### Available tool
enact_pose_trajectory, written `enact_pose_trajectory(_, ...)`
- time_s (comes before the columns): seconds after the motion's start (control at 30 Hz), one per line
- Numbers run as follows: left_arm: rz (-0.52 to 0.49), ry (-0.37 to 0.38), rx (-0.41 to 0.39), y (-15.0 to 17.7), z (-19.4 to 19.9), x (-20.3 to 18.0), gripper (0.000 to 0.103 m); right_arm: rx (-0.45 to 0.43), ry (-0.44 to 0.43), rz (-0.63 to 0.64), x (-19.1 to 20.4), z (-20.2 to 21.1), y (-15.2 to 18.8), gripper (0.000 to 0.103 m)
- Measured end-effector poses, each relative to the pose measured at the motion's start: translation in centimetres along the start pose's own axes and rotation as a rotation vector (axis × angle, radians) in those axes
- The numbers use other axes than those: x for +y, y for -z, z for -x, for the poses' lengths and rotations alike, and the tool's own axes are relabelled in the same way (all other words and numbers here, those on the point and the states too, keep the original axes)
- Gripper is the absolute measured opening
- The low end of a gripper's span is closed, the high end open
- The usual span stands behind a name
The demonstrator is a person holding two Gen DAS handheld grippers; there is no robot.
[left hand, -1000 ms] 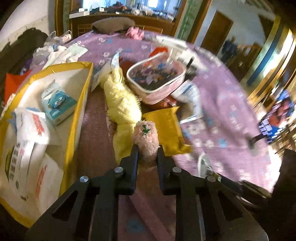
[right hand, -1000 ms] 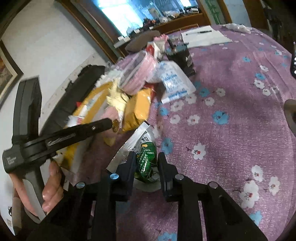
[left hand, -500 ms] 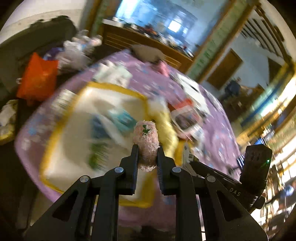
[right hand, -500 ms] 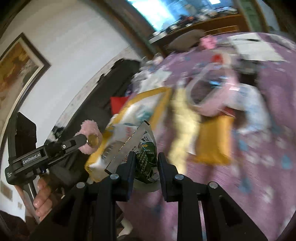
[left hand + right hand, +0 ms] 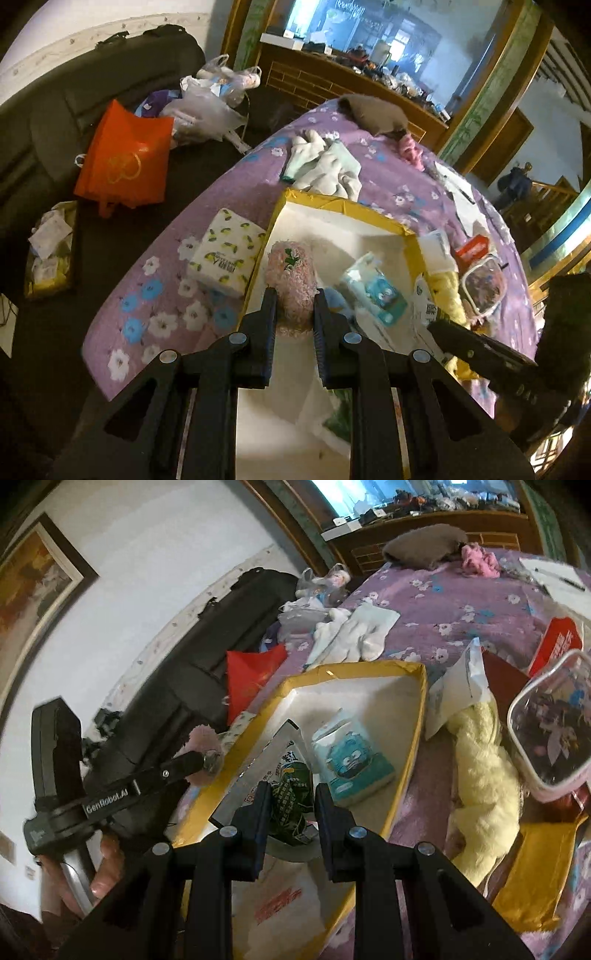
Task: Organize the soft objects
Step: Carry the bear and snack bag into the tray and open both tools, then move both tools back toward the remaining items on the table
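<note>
My left gripper (image 5: 291,301) is shut on a pink fluffy toy (image 5: 290,273) and holds it above the near left edge of the yellow-rimmed white box (image 5: 341,205). My right gripper (image 5: 290,799) is shut on a green and white snack packet (image 5: 286,775) held over the same box (image 5: 417,716). The left gripper with the pink toy (image 5: 203,738) shows at the left of the right wrist view. A blue tissue pack (image 5: 351,762) lies inside the box. A yellow plush (image 5: 484,775) lies on the table right of the box.
The table has a purple flowered cloth (image 5: 236,184). A lemon-print tissue pack (image 5: 227,258) lies left of the box. White socks (image 5: 354,635) lie beyond it. A clear pink-rimmed case (image 5: 554,738), a gold pouch (image 5: 535,867) and a dark sofa (image 5: 55,129) are around.
Both grippers have swung left from over the purple cloth to above the yellow box, each still holding its object. The view has tilted downward onto the box.
</note>
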State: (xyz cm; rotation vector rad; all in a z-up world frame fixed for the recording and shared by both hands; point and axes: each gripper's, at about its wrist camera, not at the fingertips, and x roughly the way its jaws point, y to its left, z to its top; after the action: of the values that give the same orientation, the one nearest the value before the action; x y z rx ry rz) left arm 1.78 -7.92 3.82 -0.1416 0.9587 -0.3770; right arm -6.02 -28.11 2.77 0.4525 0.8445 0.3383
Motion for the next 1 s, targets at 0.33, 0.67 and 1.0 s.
enact_pose_trajectory(0.33,-0.031,0.034,0.059,0.8,-3.0,-0.9,0.028,0.005,0.039,-0.035,-0.9,-1.4,0.0,0.031)
enact_pose_trajectory(0.67,0.057,0.044,-0.079,3.2,1.9,-1.3,0.052,-0.084,-0.119,-0.147,-1.9,2.9,1.2,0.071)
enact_pose_trajectory(1.0,-0.036,0.006,-0.236,8.6,8.6,-7.8,0.061,-0.134,-0.064,-0.111,-4.7,9.6,6.2,0.071)
